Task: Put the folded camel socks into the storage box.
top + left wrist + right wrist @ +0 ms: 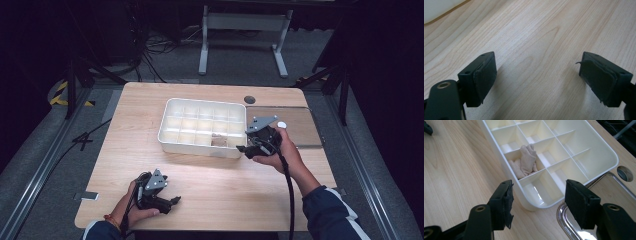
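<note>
A white compartment tray (172,117) stands in the middle of the wooden table. One compartment near its front right holds a folded beige cloth (217,141), seen close in the right gripper view (525,161). My right gripper (244,148) hovers at the tray's front right corner (529,206), open and holding nothing (539,195). My left gripper (172,201) rests low near the table's front edge, open over bare wood (536,72). A corner of the white tray (439,8) shows in the left gripper view.
A shiny flat tray (300,127) lies right of the white one, its rim (560,212) beside my right jaw. A small white disc (282,124) sits on it. A round cable hole (250,99) is behind. Cables and a stand are on the floor beyond.
</note>
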A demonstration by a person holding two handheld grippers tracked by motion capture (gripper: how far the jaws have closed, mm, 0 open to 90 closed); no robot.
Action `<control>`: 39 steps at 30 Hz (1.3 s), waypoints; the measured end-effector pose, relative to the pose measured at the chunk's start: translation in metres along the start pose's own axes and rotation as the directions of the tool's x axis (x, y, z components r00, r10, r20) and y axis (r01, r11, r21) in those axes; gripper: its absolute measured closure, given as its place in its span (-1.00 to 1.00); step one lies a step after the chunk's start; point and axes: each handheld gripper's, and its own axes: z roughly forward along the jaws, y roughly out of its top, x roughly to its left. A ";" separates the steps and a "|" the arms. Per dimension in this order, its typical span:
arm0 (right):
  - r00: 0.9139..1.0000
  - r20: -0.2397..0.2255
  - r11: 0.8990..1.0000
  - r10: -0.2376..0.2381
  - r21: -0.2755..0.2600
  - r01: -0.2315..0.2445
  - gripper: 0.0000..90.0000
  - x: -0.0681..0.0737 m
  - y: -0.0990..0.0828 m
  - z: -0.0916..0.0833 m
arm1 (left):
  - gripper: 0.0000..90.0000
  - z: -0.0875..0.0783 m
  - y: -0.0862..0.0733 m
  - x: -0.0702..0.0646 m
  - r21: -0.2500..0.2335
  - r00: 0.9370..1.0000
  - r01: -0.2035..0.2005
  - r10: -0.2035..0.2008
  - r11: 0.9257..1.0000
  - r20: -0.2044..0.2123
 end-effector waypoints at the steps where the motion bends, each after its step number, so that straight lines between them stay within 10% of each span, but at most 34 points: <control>1: 1.000 -0.005 1.000 0.000 -0.001 0.000 -0.11 0.001 -0.001 -0.001 | -0.67 0.000 0.000 0.000 0.000 1.000 0.000 0.000 1.000 0.000; 16: 0.997 0.037 0.998 -0.062 -0.020 0.063 -0.21 0.008 -0.022 -0.016 | -0.67 0.000 0.000 0.000 0.000 1.000 0.001 -0.001 1.000 -0.001; 39: 0.998 0.058 0.999 -0.034 0.039 0.032 -0.26 0.015 -0.075 -0.020 | -0.67 0.000 0.000 0.000 0.001 1.000 -0.002 0.002 1.000 -0.007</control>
